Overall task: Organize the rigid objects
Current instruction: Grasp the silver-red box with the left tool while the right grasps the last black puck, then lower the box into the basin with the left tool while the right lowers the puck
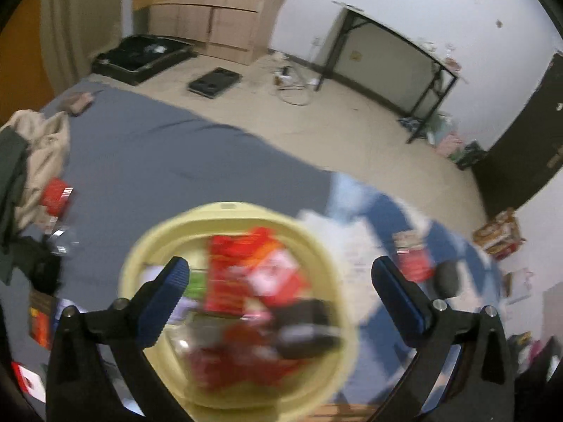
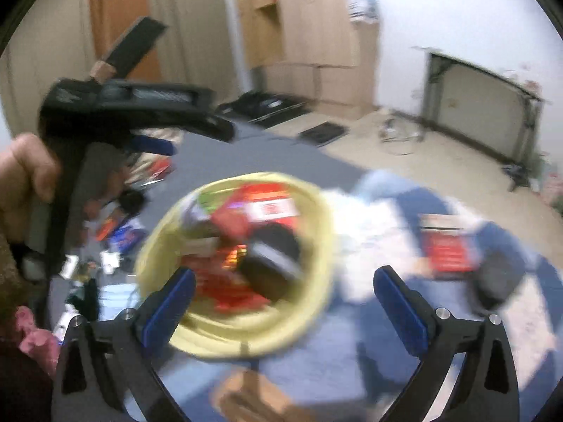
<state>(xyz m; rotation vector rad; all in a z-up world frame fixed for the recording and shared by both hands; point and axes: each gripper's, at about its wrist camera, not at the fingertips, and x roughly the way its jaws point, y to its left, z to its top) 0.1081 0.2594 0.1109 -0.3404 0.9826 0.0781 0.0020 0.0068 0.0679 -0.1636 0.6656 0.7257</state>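
**Basin mostly filled, strays still lying around it**

Hovering above the round pale-yellow plastic basin, with the left gripper spread wide and pinching nothing. Likewise holding the right gripper spread and empty over the same basin, rim at.

Judging the sorting as well under way: already sitting inside the basin, a red printed packet, a black rounded case and further blurred red and green pieces. Remaining outside the basin: a red-and-white flat box lying to its right on the blue-and-white patterned cloth, beside a dark rounded object; a small red box lying well to its left on the grey bedsheet, plus scattered small items near its left side.

Reading no brand or writing: every label smeared by motion blur, only a white patch showing on the red packet.
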